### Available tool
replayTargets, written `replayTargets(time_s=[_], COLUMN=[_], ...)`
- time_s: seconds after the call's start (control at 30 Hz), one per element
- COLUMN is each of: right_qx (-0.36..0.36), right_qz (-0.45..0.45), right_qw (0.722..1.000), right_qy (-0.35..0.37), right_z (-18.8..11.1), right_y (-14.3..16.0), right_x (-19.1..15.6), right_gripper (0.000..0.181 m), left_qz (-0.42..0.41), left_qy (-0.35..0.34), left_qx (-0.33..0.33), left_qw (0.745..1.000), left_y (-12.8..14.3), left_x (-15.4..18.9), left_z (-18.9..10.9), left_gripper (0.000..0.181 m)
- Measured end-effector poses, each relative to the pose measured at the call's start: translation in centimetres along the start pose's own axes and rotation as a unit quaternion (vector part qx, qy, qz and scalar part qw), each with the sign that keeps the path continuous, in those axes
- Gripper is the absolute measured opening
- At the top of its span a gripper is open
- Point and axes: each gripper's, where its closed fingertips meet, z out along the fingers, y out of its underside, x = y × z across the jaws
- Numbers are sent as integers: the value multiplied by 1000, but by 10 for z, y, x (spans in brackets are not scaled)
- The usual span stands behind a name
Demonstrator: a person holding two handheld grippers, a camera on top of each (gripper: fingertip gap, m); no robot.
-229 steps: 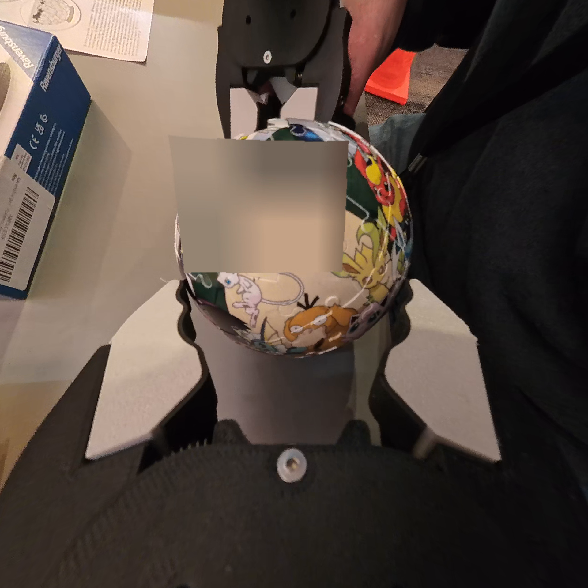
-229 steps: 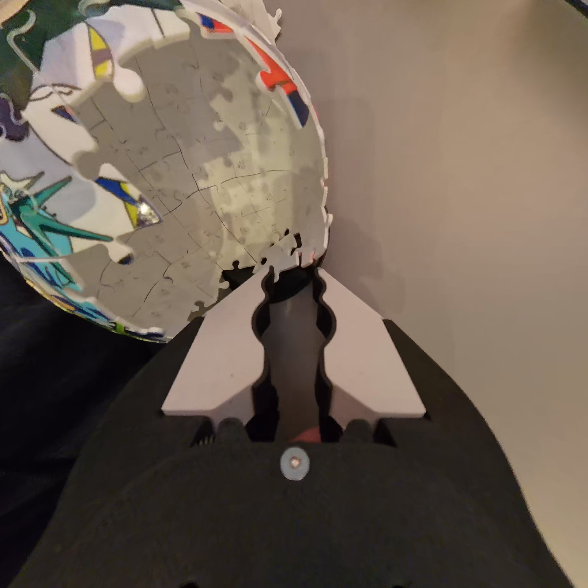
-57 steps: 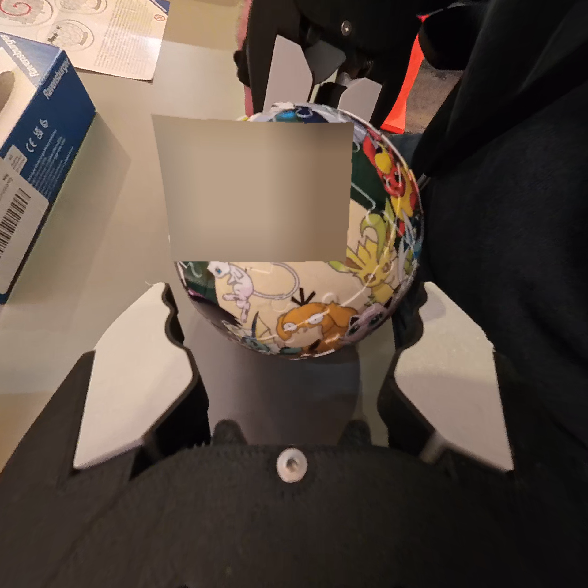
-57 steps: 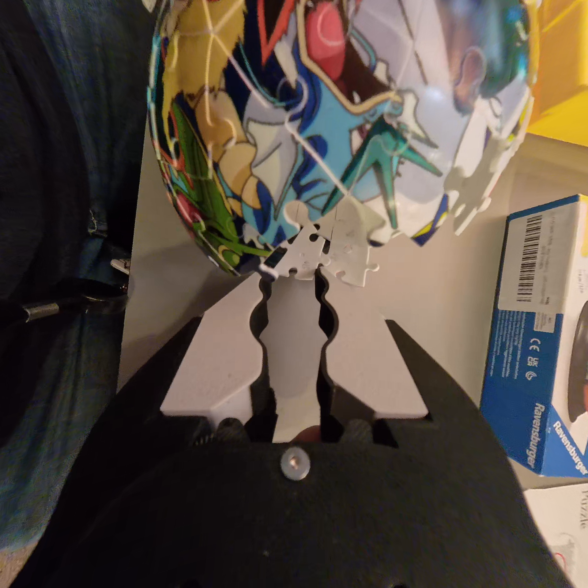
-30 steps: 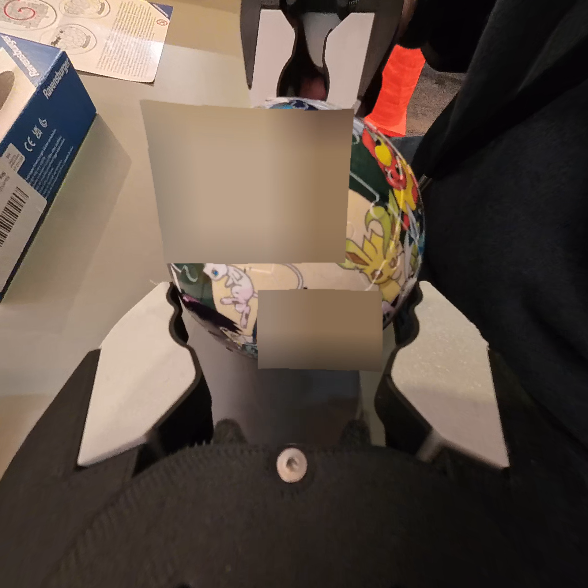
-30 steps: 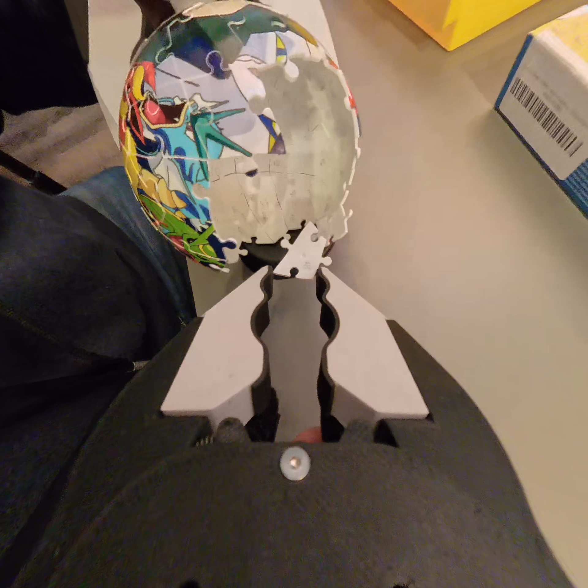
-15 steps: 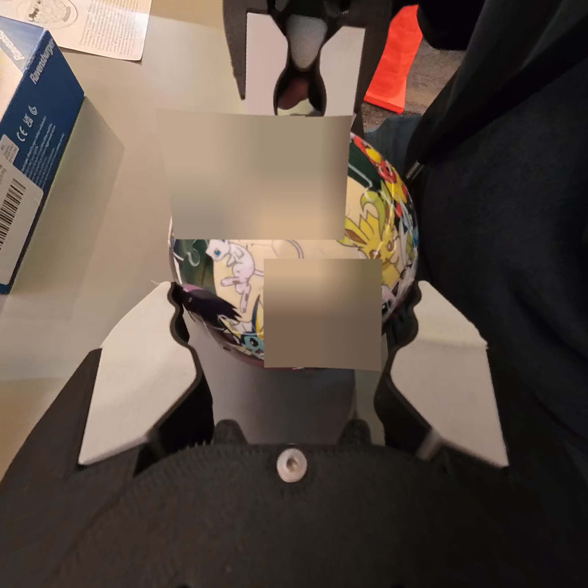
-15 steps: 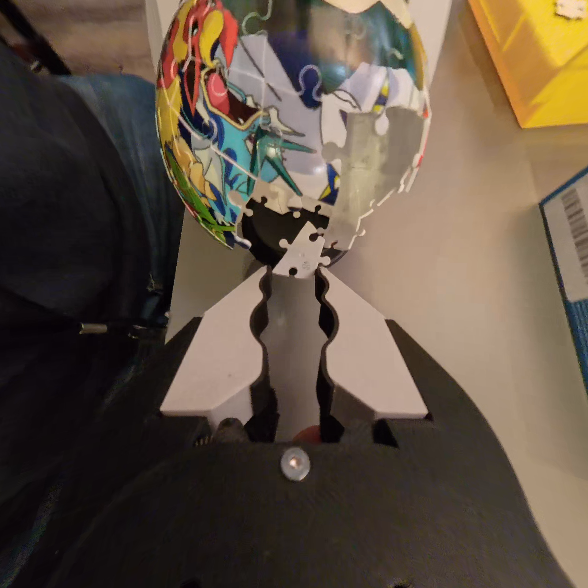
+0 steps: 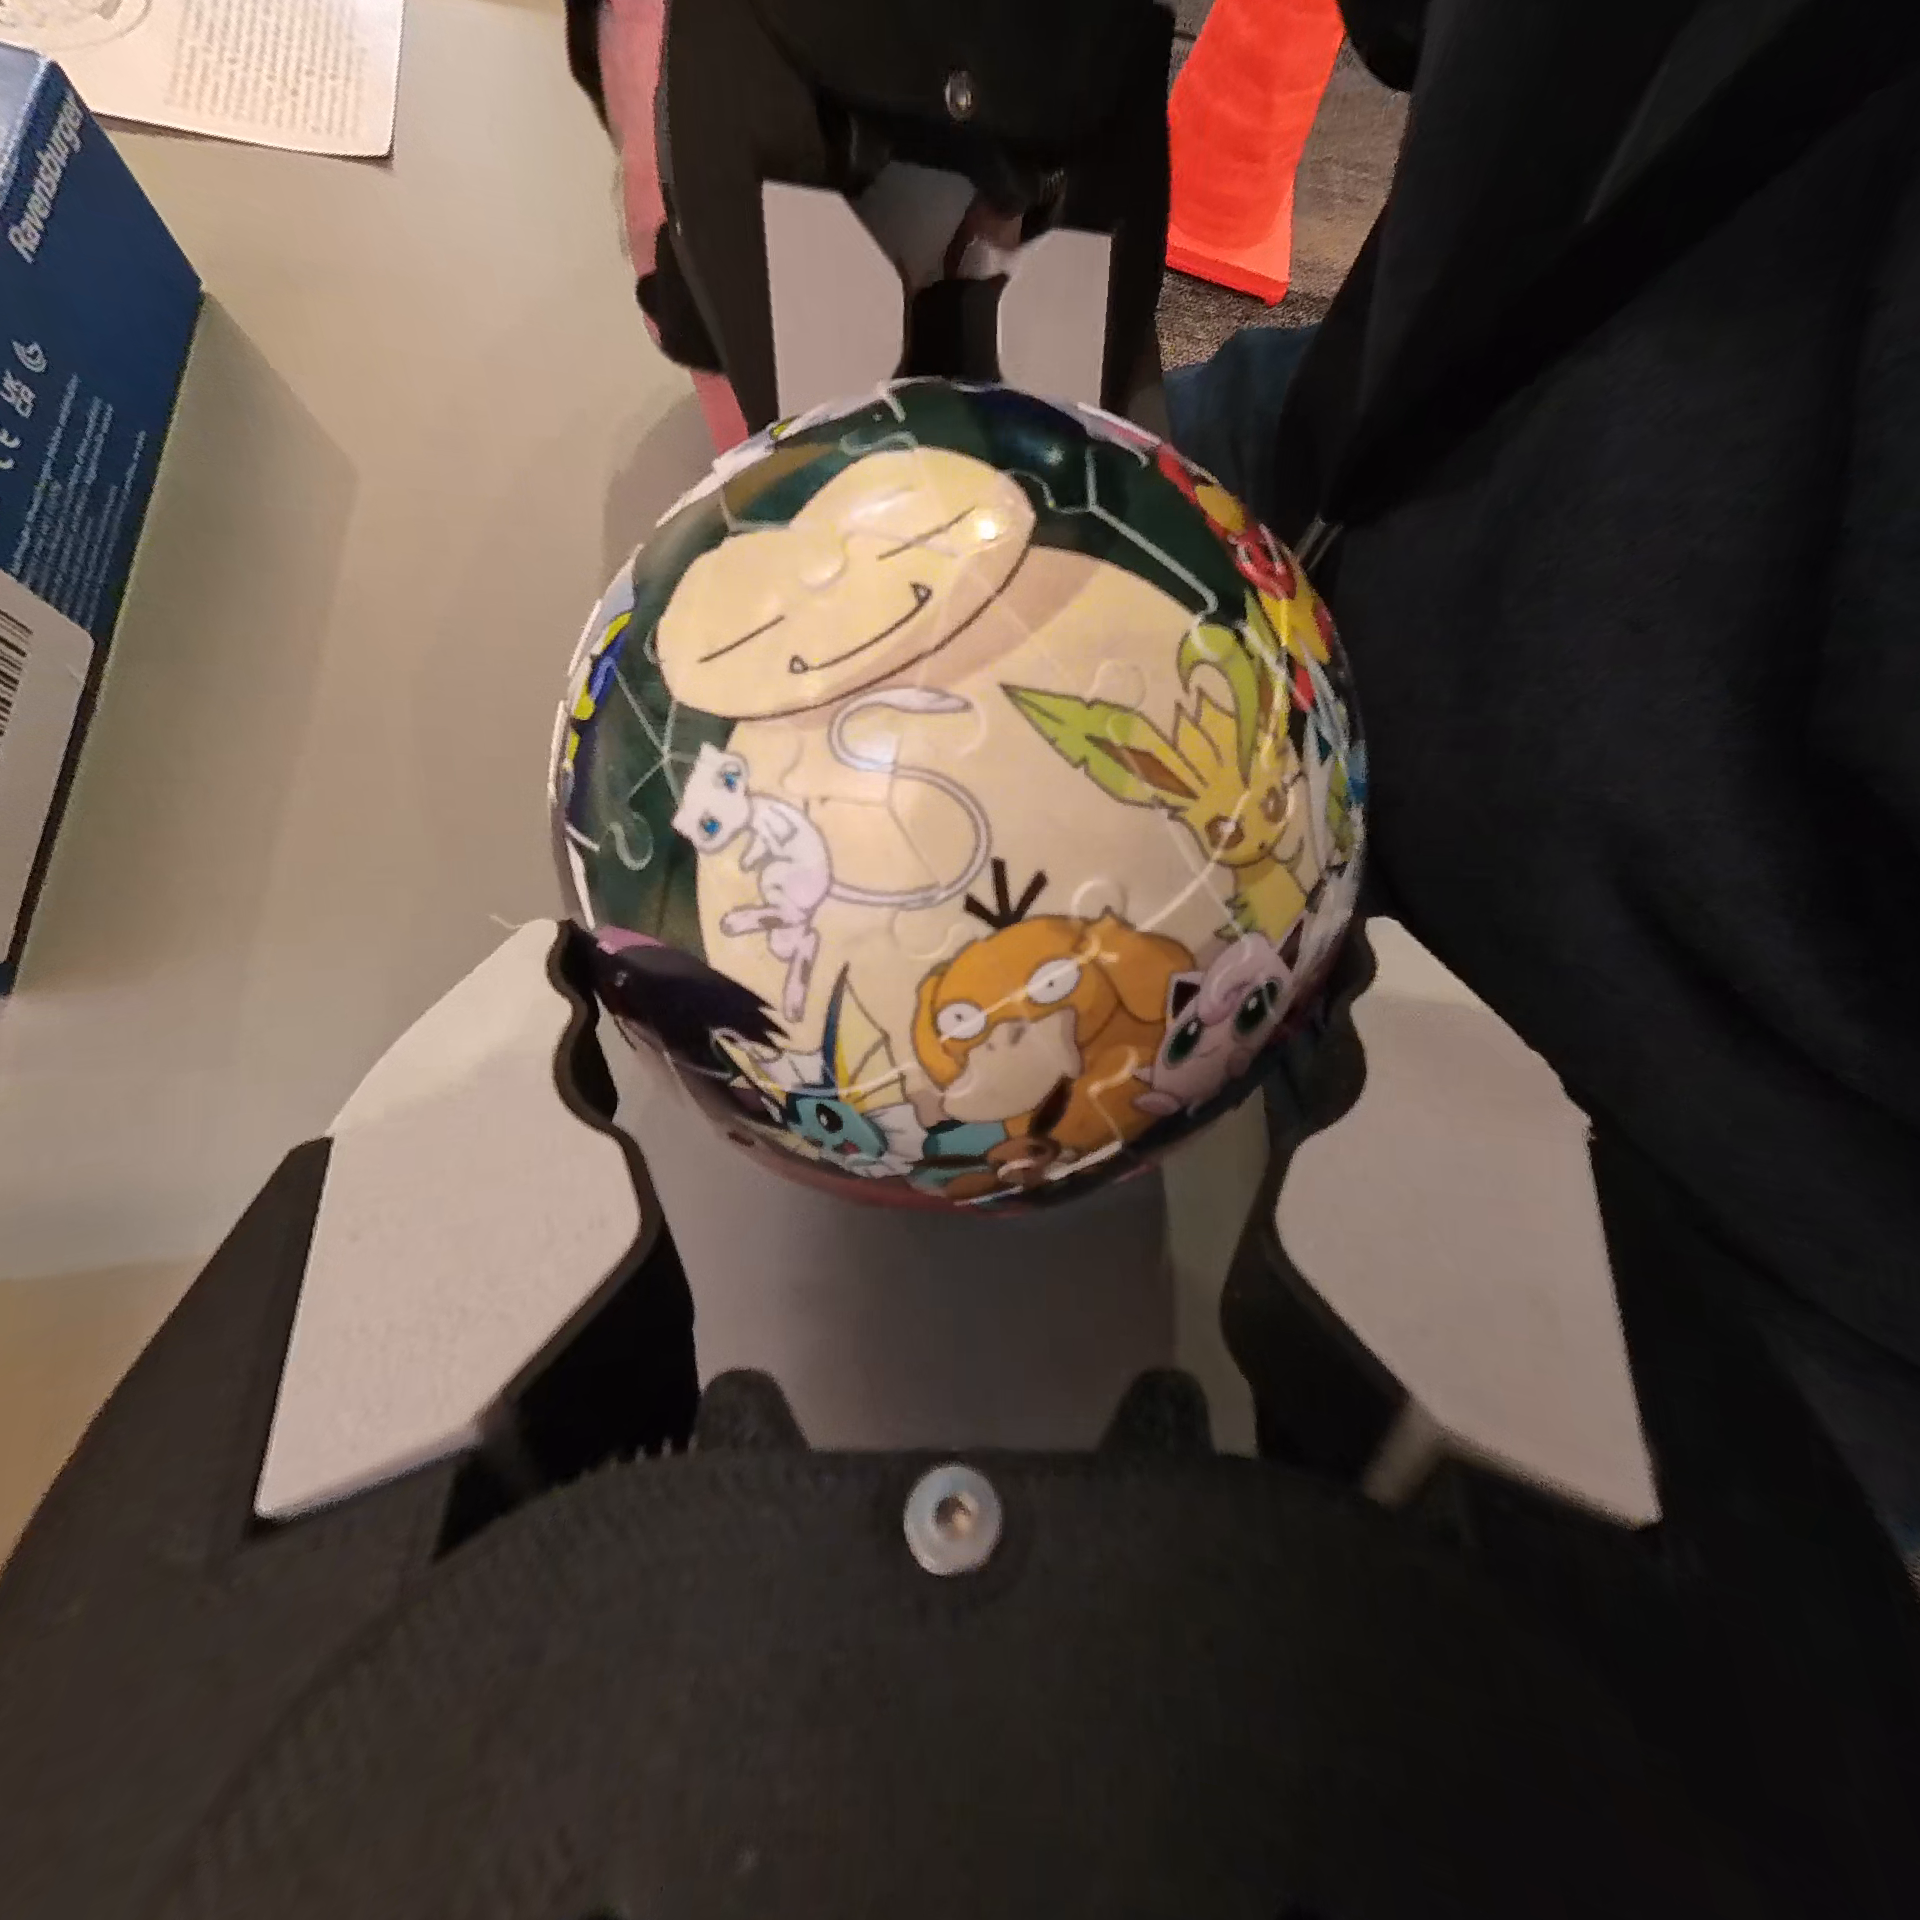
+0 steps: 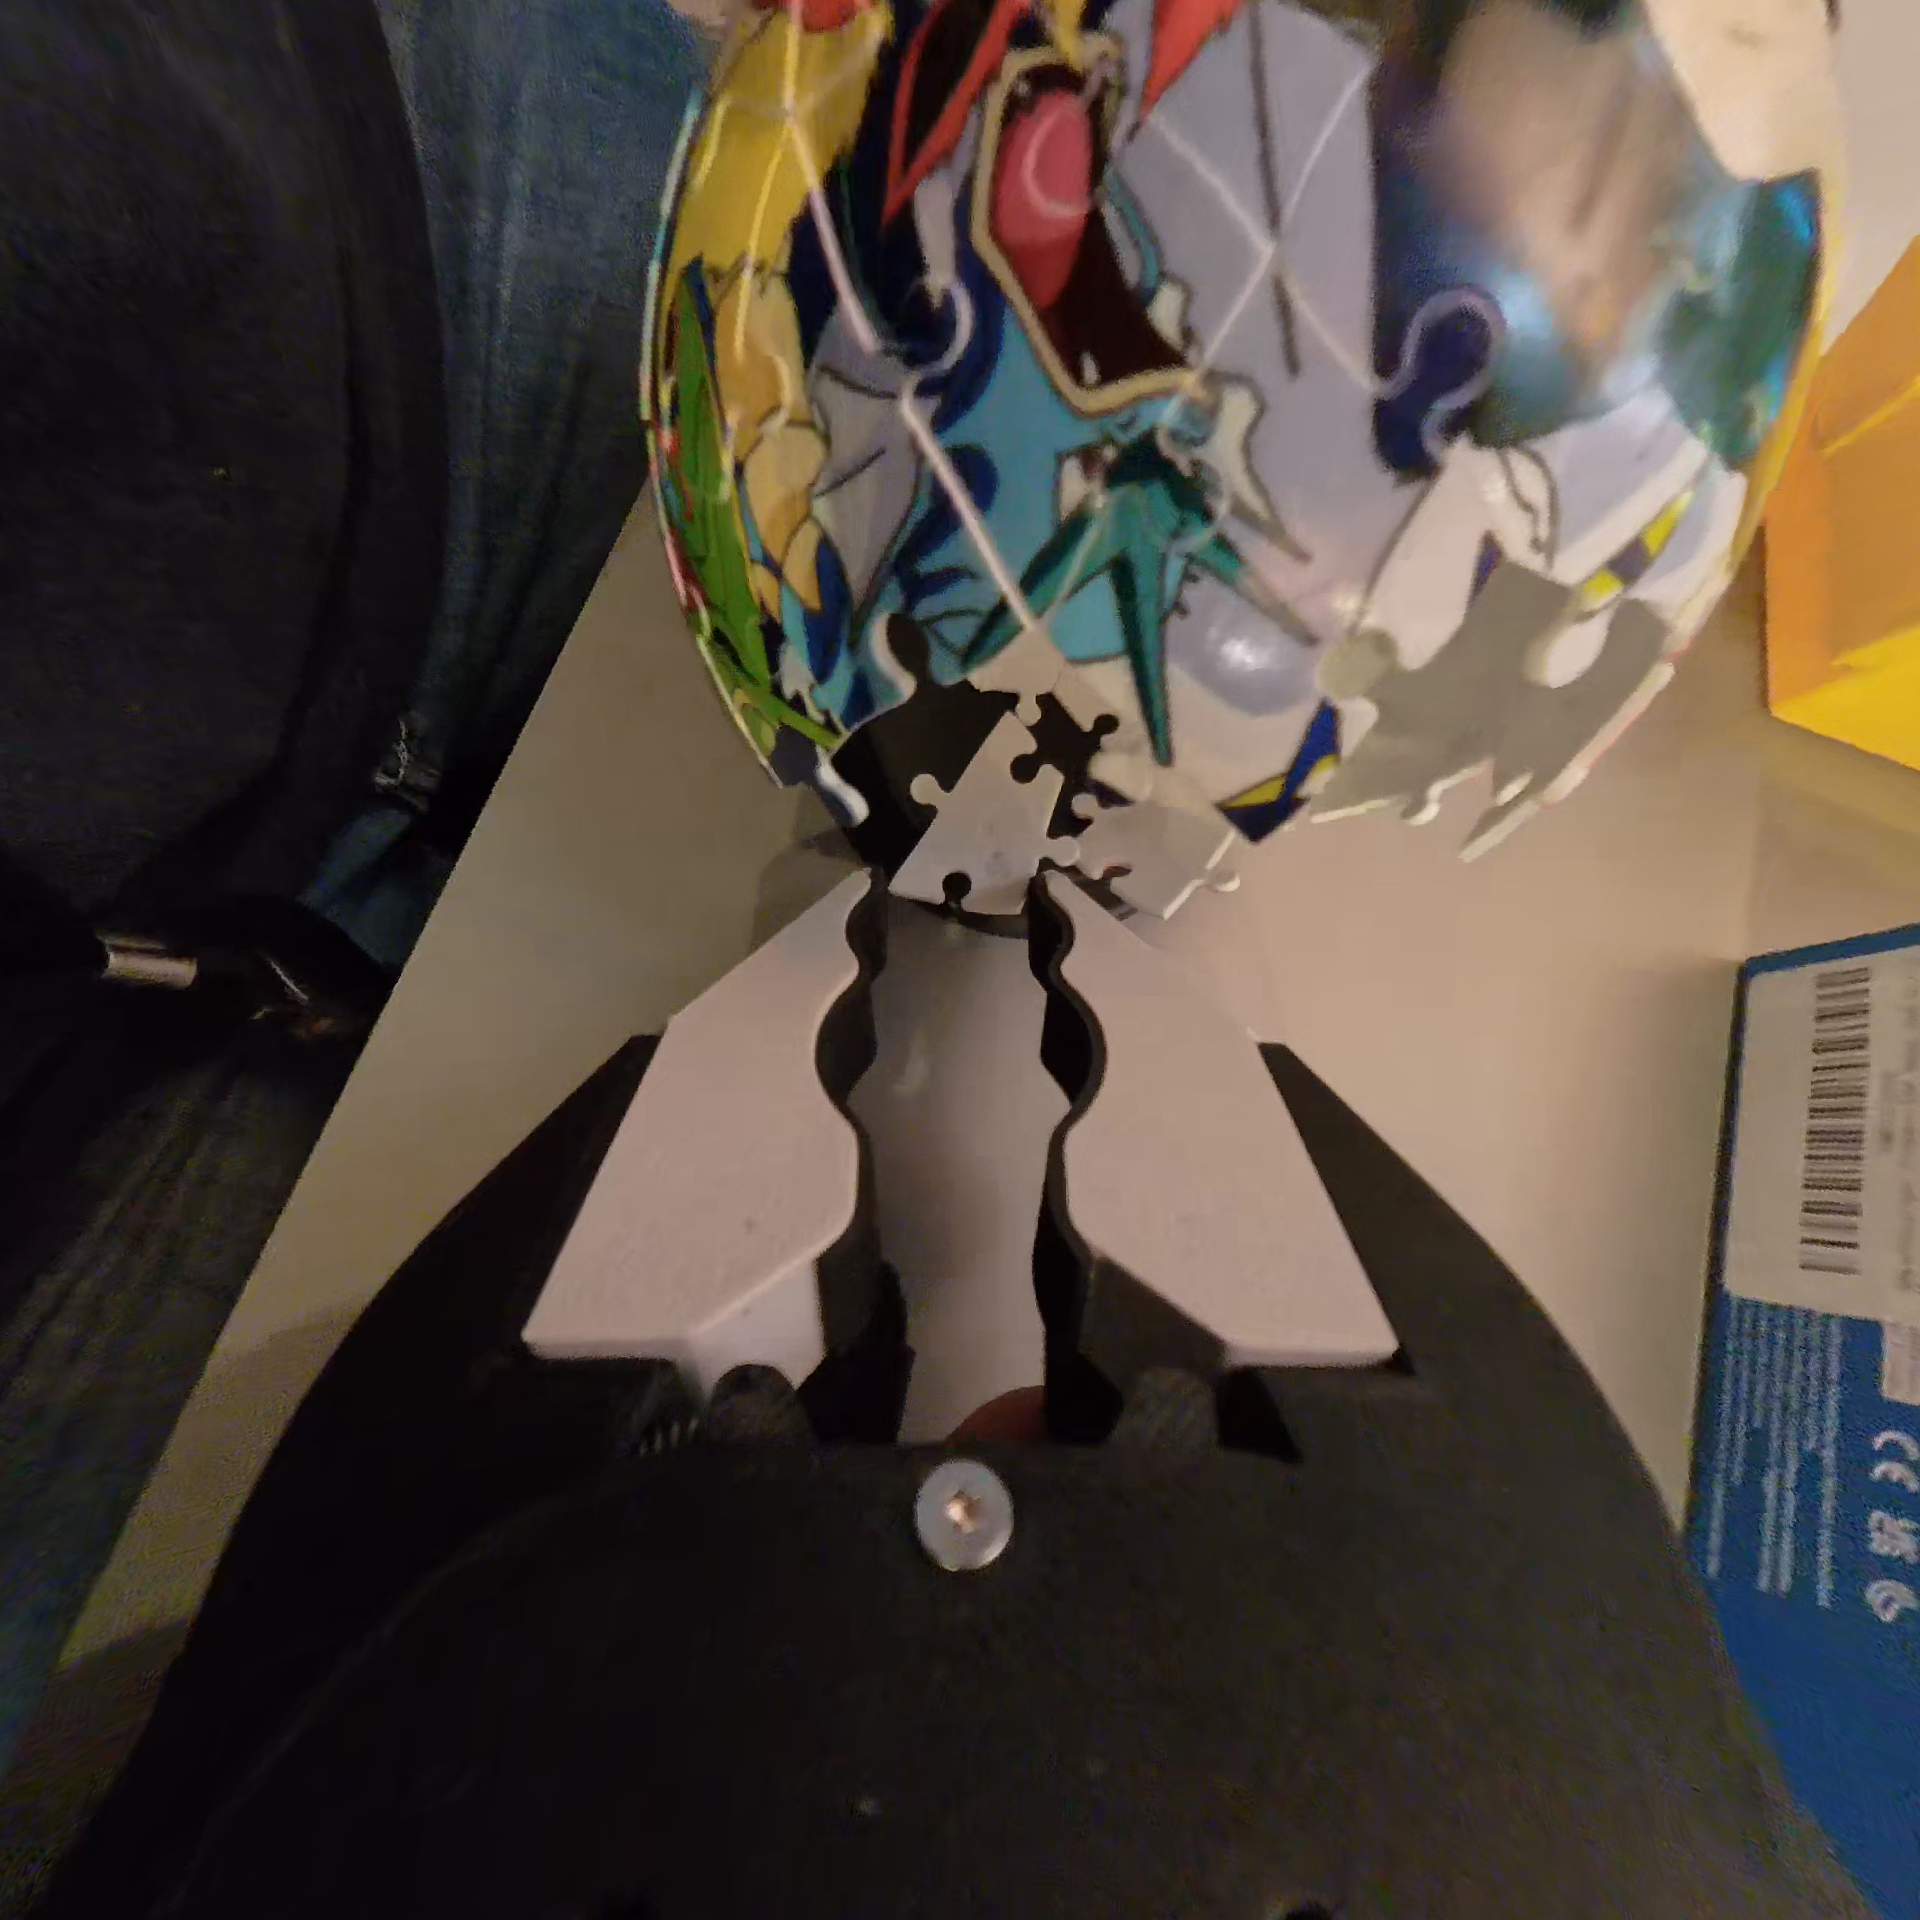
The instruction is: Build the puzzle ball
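While the left gripper [image 9: 961, 940] holds the puzzle ball [image 9: 961, 790] between its two white fingers [image 9: 457, 1195], the ball sits just above the pale table [image 9: 447, 436], at the table's edge beside a person's dark clothing [image 9: 1662, 675]. Both fingertips press against the ball's lower sides, so the jaws are spread wide yet clamped on it. Its near face is printed with cartoon creatures — a cream sleeping one, a pale pink one, an orange duck-like one, a yellow leafy one.

Seen from the right wrist view, the ball [image 10: 1195, 416] is blurred and fills the upper picture; its lower part has a jagged gap where pieces are missing, with dark hollow and grey inner surface showing. The right gripper [image 10: 961, 888] has its jaws drawn close together, pinching a small white puzzle piece [image 10: 987, 831] blank side up. That piece reaches into the gap at the ball's lower edge and touches neighbouring pieces, though whether it is seated I cannot tell.

In the left wrist view the right gripper [image 9: 940, 301] shows beyond the ball, its fingers pointing down at the ball's far top. A blue cardboard box [image 9: 62, 499] with a barcode label lies on the table to the left, a printed instruction sheet [image 9: 249, 73] lies farther back, and an orange cone-like object [image 9: 1247, 145] stands beyond the table. The right wrist view also catches the blue box [image 10: 1829, 1351] at the right edge — and a yellow box [image 10: 1839, 520] above it.
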Motion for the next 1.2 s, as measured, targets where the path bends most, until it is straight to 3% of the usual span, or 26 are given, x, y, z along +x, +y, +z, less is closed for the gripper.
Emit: replayTargets(time_s=[1.0, 1.2], right_qx=[-32, -2], right_qz=[-171, -134], right_qw=[983, 990], right_qy=[-53, -36], right_z=[8, -7], right_y=[-9, -15], right_x=[11, 14], right_gripper=[30, 27], left_qz=[9, 9], left_qy=[7, 8], left_qx=[-26, -27], left_qw=[1000, 1000], left_y=[2, 2], left_x=[4, 5], left_z=[-3, -3], left_gripper=[130, 130])
